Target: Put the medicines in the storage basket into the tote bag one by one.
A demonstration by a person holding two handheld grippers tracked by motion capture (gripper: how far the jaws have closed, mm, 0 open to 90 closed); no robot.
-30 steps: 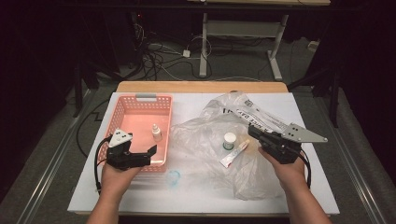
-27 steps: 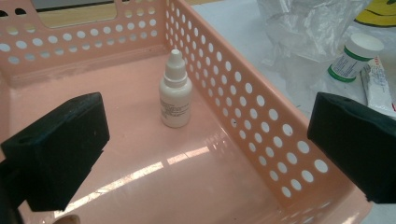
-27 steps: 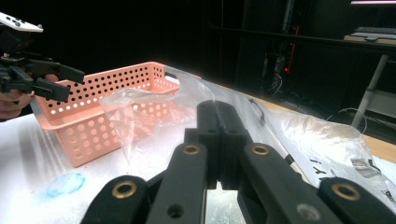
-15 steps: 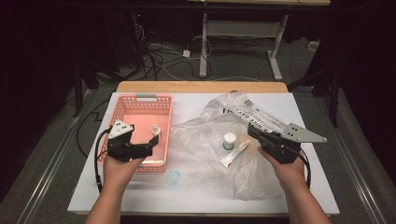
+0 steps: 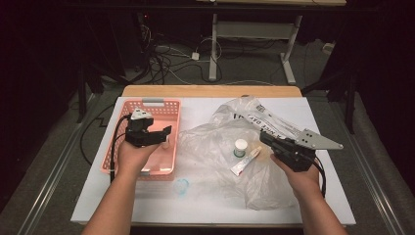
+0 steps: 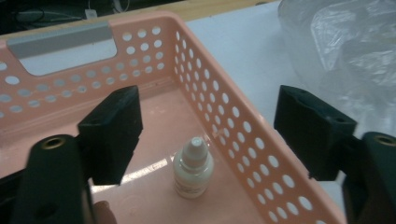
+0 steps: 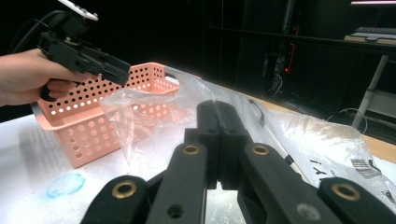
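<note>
Above a pink perforated plastic basket (image 5: 157, 166) near the desk's left edge, the left tool (image 6: 205, 135) hangs with jaws apart over a small white dropper bottle (image 6: 193, 169); the right tool (image 7: 219, 140), jaws together, rests on a clear plastic bag (image 5: 220, 142).

Place: a lab or recording workspace, dim and dark-walled.
Floor: loose cables (image 5: 169, 61) tangled on grey carpet at the far side.
Furniture: metal desk legs (image 5: 214, 51) beyond a white-covered surface (image 5: 205, 200).
Far right: a lit monitor edge (image 7: 373, 3).

Black claw (image 6: 205, 135), brass screws, grey plate.
</note>
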